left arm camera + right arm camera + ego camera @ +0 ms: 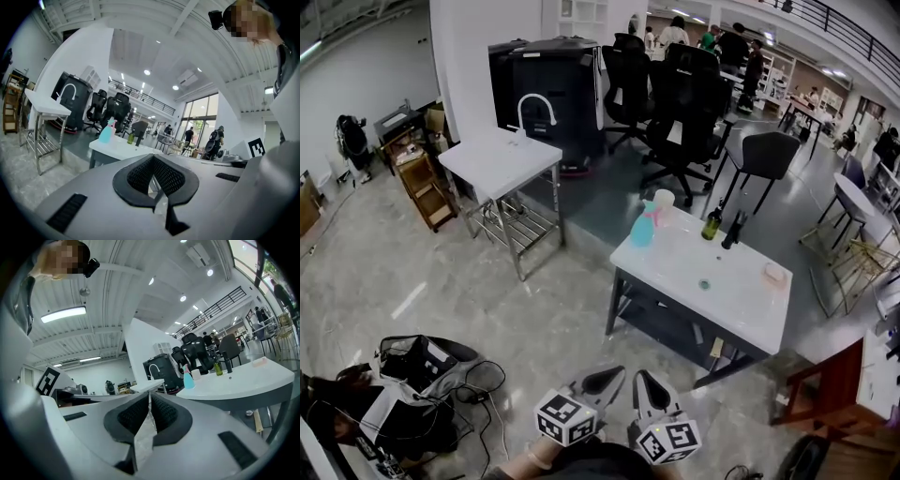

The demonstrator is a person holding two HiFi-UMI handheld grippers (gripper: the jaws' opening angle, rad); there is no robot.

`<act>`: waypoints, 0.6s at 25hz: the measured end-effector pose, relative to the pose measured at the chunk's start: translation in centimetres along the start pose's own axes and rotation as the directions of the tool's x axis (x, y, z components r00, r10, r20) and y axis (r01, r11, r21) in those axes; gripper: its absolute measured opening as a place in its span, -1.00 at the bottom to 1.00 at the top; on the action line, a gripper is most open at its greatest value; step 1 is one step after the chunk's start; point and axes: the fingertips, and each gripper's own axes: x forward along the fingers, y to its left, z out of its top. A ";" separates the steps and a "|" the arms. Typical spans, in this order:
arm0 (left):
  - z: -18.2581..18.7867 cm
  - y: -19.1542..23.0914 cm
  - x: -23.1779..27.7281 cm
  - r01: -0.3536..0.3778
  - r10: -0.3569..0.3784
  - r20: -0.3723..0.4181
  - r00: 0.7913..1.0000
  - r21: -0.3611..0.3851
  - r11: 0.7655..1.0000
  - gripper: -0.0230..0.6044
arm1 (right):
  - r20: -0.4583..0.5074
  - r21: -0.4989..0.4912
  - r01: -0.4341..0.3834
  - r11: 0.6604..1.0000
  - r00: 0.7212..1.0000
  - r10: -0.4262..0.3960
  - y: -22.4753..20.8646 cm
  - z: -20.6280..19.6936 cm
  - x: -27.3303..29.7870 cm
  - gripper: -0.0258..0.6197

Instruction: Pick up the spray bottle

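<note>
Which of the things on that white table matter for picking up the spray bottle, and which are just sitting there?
For the job:
- spray bottle
- white table it stands on

Just lying about:
- white cup
- green bottle
- dark bottle
- pink item

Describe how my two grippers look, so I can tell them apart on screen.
They look alike. The left gripper and the right gripper have light grey moulded bodies tapering to two jaws lined with black, ribbed pads. Each carries a white cube printed with black square markers. No cables show.
</note>
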 end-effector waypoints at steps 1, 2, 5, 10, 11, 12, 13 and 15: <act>-0.1 0.0 0.0 -0.001 0.001 -0.005 1.000 0.000 1.000 -0.91 | 0.003 0.003 0.009 1.000 1.000 -0.009 -0.3 0.1 -0.1 -0.89; -0.1 0.1 0.1 -0.002 0.002 -0.010 1.000 -0.002 1.000 -0.91 | 0.006 0.007 0.019 1.000 1.000 -0.019 -0.6 0.2 -0.2 -0.89; -0.2 0.4 0.0 -0.010 0.010 -0.022 1.000 -0.008 1.000 -0.91 | 0.008 0.024 0.040 0.999 0.999 -0.040 -1.1 0.3 -0.5 -0.89; -0.3 1.5 0.5 -0.011 0.011 -0.017 1.000 -0.018 1.000 -0.91 | -0.002 0.028 0.051 0.998 0.999 -0.051 -1.5 -0.3 0.1 -0.89; -0.5 1.9 0.7 -0.013 0.013 -0.014 1.000 -0.017 1.000 -0.91 | 0.003 0.027 0.052 0.998 0.999 -0.052 -1.6 -0.5 0.3 -0.89; -0.6 2.4 1.0 -0.019 0.018 -0.014 1.000 -0.017 1.000 -0.91 | 0.007 0.027 0.054 0.998 0.999 -0.054 -1.9 -0.6 0.7 -0.89; -0.8 2.9 1.3 -0.026 0.026 -0.018 1.000 -0.019 0.999 -0.91 | 0.008 0.026 0.056 0.998 0.998 -0.056 -2.2 -0.7 1.0 -0.89; -1.1 3.7 1.8 -0.034 0.033 -0.028 0.999 -0.032 0.999 -0.91 | 0.000 0.022 0.057 0.998 0.998 -0.057 -2.8 -0.9 1.7 -0.89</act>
